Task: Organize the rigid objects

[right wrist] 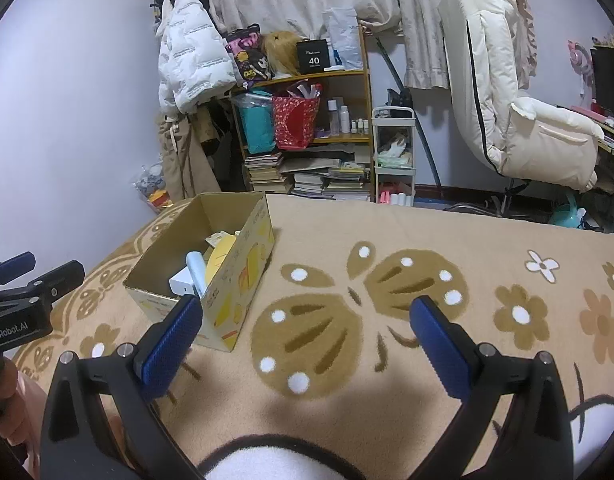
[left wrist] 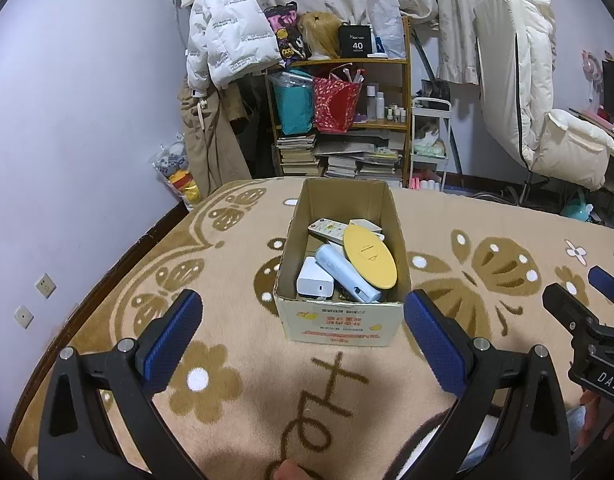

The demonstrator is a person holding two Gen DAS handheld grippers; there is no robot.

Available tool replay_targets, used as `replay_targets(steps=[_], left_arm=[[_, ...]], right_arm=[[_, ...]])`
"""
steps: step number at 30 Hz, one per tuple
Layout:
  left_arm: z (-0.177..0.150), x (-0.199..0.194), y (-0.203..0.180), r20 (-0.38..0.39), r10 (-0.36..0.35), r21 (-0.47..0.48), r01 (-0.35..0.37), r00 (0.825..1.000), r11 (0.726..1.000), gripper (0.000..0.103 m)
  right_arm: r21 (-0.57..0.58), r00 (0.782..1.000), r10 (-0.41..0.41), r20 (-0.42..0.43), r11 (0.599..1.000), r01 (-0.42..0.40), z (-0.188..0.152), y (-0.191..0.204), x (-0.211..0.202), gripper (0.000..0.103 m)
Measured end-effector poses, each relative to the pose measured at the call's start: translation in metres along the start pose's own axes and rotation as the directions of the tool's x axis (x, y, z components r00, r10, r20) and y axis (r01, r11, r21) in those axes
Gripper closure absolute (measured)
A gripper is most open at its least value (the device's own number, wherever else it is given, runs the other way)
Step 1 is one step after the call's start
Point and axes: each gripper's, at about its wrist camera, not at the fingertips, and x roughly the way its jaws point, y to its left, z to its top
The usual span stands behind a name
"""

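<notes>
An open cardboard box [left wrist: 339, 326] stands on the beige patterned blanket [left wrist: 235, 280]. In it lie a yellow oval disc [left wrist: 369, 256], a light blue tube-shaped device [left wrist: 347, 274], a white charger block [left wrist: 314, 281] and a white remote [left wrist: 327, 229]. My left gripper [left wrist: 303, 308] is open and empty, just in front of the box. My right gripper [right wrist: 307, 314] is open and empty over the blanket, to the right of the box [right wrist: 227, 280]. The right gripper also shows at the left wrist view's right edge [left wrist: 587, 312].
A wooden shelf [left wrist: 343, 120] with bags, bottles and stacked books stands beyond the bed. A white jacket [left wrist: 223, 40] hangs at its left. A white padded chair [left wrist: 547, 120] stands at the right. The wall runs along the blanket's left edge.
</notes>
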Motion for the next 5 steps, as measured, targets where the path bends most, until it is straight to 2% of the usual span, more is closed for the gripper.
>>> replay_targets(steps=[5], left_arm=[[0.0002,0.0004,0.0007,-0.001,0.001,0.002,-0.001,1.000,1.000,0.003]], right_arm=[[-0.006,1.000,0.001,-0.006,1.000,-0.001,-0.0008,-0.0018,0.0009,0.000]])
